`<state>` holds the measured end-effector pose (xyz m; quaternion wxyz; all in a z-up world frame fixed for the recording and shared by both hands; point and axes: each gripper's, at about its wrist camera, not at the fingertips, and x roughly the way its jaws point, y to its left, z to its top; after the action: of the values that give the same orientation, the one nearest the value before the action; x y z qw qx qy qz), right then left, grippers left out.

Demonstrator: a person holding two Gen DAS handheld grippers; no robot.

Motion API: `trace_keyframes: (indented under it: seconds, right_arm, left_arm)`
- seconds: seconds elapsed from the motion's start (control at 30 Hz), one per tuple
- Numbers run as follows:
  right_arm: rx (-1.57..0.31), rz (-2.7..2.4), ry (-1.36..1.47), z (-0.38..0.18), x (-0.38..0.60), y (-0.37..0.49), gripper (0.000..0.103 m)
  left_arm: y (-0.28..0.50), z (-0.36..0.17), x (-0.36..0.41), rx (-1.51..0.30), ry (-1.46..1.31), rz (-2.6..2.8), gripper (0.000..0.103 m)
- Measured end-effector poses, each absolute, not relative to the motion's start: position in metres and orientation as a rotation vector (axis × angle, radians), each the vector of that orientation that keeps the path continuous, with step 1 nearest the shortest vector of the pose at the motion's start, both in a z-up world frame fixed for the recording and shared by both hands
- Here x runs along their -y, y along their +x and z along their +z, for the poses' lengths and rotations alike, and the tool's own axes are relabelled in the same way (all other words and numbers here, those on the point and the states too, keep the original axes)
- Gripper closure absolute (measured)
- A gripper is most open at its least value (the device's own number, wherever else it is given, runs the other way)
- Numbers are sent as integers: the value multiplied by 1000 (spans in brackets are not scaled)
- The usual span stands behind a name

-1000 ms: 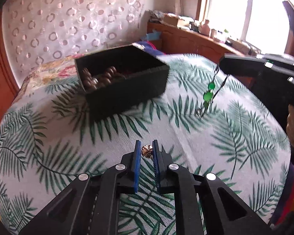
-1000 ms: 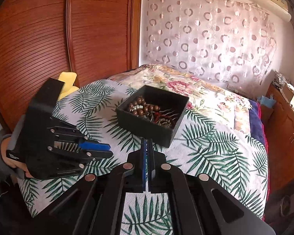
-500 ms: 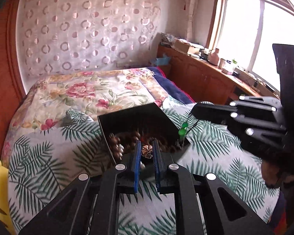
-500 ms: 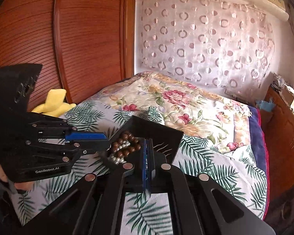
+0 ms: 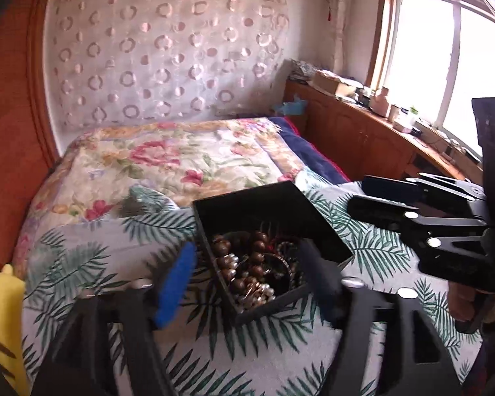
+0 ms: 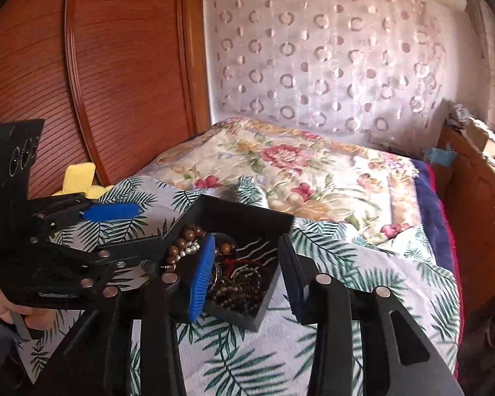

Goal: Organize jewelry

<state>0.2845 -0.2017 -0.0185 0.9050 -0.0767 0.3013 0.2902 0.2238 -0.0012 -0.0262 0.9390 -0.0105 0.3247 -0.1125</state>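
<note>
Both jaws are wide apart here, nothing between them on either side. The left hand-held gripper [image 5: 247, 280] hangs over the near corner of the black jewelry box [image 5: 270, 250], its blue pad [image 5: 176, 283] spread off to one side (motion blur smears the fingers in the left wrist view). The right hand-held gripper [image 6: 247, 274] is spread just as wide, one blue finger pad [image 6: 201, 277] sitting over the box's [image 6: 234, 257] contents and the other finger out past its right wall. In the box: brown wooden beads [image 5: 247, 257], a cluster of small pearly beads [image 5: 254, 292], and darker tangled strands toward the right side that are too jumbled to tell apart. The box rests on a palm-leaf cloth [image 5: 363, 247] spread on the bed, with a floral quilt [image 5: 181, 158] lying beyond it toward the head of the bed. A yellow soft toy [image 6: 79, 178] sits at the bed's left edge by the wooden wardrobe [image 6: 99, 82]. Seen from the left wrist, the right tool comes in from the right edge, level with the box and just beside it.
</note>
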Motion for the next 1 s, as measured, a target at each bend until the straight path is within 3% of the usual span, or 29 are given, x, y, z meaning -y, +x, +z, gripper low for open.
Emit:
trace_keyframes:
  seconds: [0.03,0.13,0.37,1.0]
  right_arm:
    - [-615,593,-149,-17,206,278,58]
    - [-571,536,-120,-13,219,245,30]
    - [-484,426,-51,-14,248,174,5]
    - [-453,347,5,-35,267,93,2]
  left_arm:
    - [216,-24,-1,-645,-23,-217,19]
    - [190,-17,-2,-607,-13,-169,8]
    - [126,-9,4,-549,16,-104,7]
    - [46,-16,0,-530,4,-29,8]
